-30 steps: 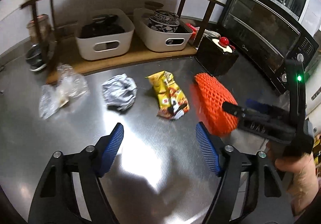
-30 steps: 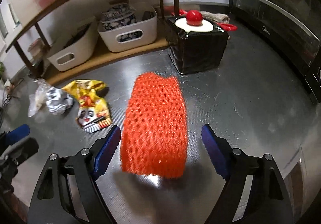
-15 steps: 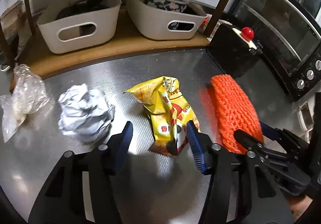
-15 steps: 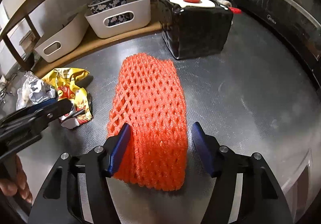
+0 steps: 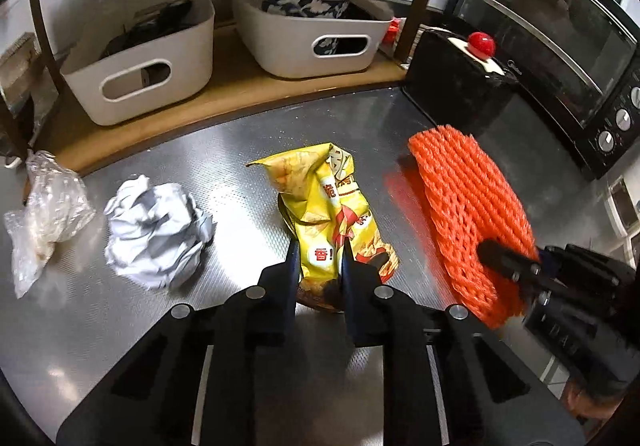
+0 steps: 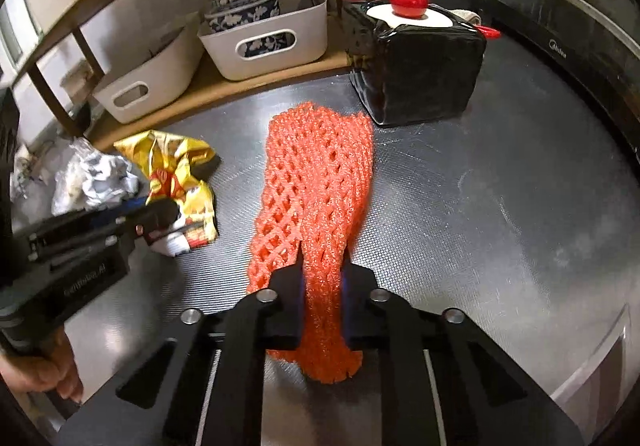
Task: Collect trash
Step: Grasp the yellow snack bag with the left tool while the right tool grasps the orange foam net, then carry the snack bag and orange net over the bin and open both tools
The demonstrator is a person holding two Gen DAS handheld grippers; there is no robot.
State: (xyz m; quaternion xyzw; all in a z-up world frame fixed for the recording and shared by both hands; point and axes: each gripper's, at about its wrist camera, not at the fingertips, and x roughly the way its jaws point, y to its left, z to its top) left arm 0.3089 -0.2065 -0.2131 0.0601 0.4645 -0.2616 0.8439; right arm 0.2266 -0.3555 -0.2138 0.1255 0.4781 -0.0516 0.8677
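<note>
My left gripper (image 5: 319, 260) is shut on the near end of a yellow snack bag (image 5: 320, 198) that lies on the steel counter. My right gripper (image 6: 322, 278) is shut on the near end of an orange foam net sleeve (image 6: 320, 170), also on the counter. Each shows in the other view: the orange net (image 5: 464, 206) with the right gripper (image 5: 508, 260) on it, and the snack bag (image 6: 180, 174) with the left gripper (image 6: 160, 216). A crumpled white paper ball (image 5: 154, 230) and a clear plastic wrapper (image 5: 44, 206) lie left of the bag.
A black box with a red knob (image 6: 416, 62) stands behind the net. Two white bins (image 5: 148, 58) (image 5: 316, 30) sit on a low wooden shelf (image 5: 224, 86) at the back. A black toaster oven (image 5: 560, 46) stands at the right.
Both grippers moved forward and down and closed: the left onto the snack bag, the right onto the orange net. The net's near end is now pinched together.
</note>
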